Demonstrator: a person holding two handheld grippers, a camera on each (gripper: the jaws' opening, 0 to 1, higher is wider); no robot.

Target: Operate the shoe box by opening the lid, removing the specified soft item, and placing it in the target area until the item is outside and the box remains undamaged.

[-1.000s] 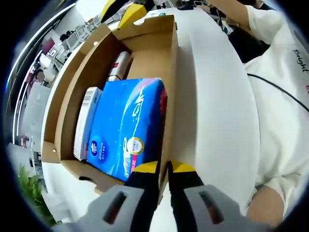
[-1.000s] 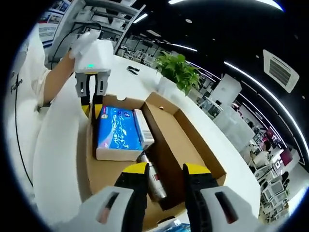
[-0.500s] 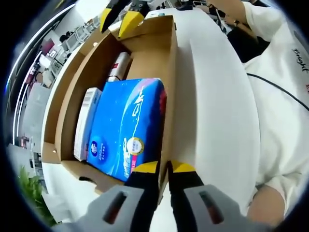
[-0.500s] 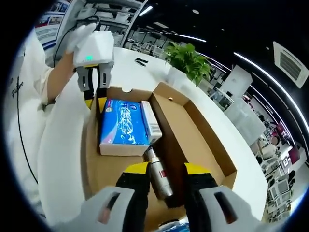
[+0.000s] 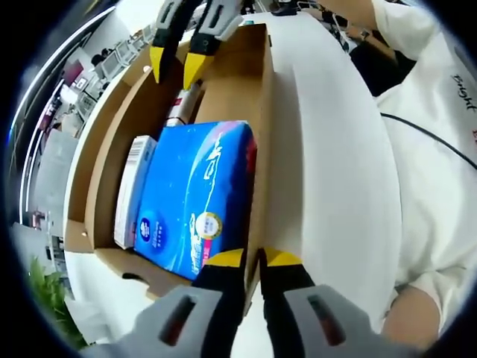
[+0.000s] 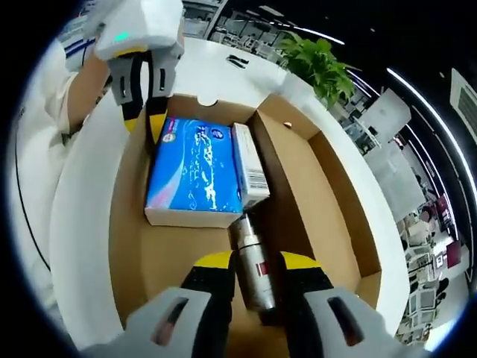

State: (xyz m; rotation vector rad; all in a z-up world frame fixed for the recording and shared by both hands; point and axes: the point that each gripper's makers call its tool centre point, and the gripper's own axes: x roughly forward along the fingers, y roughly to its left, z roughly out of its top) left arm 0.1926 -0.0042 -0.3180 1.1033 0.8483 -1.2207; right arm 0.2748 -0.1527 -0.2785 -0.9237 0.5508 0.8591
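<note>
While the brown cardboard shoe box [image 6: 328, 179] sits open, blue soft tissue pack [image 6: 195, 170] remains inside; left gripper [image 5: 251, 259] clenched on box wall, right gripper [image 6: 247, 260] parted over a metal can [image 6: 253, 262]

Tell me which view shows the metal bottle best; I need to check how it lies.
The right gripper view: the bottle lies on its side on the box floor, between the right claw tips. The left gripper view shows a partial, distant bottle beyond the blue pack.
</note>
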